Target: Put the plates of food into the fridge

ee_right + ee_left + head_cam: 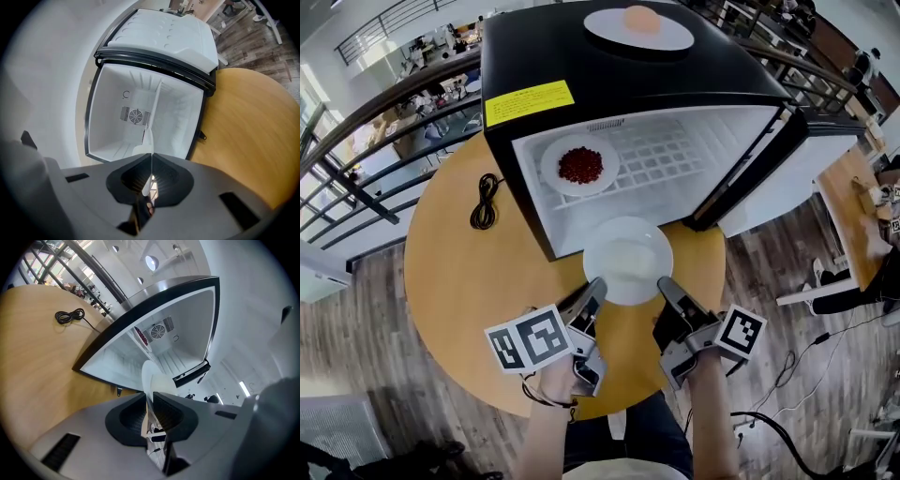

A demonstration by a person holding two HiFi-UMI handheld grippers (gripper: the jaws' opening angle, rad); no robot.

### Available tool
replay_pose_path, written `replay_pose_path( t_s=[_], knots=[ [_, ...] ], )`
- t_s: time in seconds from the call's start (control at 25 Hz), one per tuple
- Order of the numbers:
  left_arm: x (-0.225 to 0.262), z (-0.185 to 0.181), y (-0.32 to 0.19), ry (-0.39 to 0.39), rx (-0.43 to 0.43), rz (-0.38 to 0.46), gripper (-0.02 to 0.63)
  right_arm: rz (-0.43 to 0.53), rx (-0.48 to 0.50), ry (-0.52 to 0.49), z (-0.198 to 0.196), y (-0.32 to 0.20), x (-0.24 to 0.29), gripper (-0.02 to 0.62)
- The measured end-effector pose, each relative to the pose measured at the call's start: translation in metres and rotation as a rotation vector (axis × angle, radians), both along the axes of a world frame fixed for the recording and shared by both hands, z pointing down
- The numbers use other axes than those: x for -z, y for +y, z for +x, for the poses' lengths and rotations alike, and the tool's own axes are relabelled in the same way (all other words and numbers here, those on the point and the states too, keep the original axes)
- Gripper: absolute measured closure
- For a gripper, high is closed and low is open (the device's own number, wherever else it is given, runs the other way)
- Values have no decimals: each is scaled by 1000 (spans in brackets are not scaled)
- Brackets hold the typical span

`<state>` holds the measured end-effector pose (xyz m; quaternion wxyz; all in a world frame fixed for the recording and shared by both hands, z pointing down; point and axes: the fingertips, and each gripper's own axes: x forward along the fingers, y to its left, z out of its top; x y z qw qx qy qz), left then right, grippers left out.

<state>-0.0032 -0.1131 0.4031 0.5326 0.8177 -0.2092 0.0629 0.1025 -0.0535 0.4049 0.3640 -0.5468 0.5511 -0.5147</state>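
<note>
Both grippers hold one white plate (628,260) with pale contents by its near rim, just in front of the open black fridge (619,84). My left gripper (594,290) is shut on the rim's left side, and my right gripper (667,285) on its right side. The left gripper view has the plate (148,378) edge-on between the shut left gripper (150,397). In the right gripper view the plate (148,139) is edge-on in the shut right gripper (152,158). A plate of red food (581,165) lies on the fridge shelf, left side. Another plate with an orange item (639,26) rests on the fridge top.
The fridge stands on a round wooden table (459,281); its door (787,169) is swung open to the right. A coiled black cable (485,200) lies on the table left of the fridge. The shelf (675,159) right of the red food is bare. Railings and a wood floor surround the table.
</note>
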Motion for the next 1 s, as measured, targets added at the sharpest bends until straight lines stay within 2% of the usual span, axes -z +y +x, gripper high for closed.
replay_pose_path(
  t_s=[0.28,0.76,1.0],
  knots=[
    [8,17,-1,13,40,14,559,27,33,-16,21,-6,5,577],
    [26,86,-15,51,239,35,560,55,188,11,99,-36,25,577],
    [38,108,-28,65,322,51,560,66,198,8,124,-53,36,578]
  ],
)
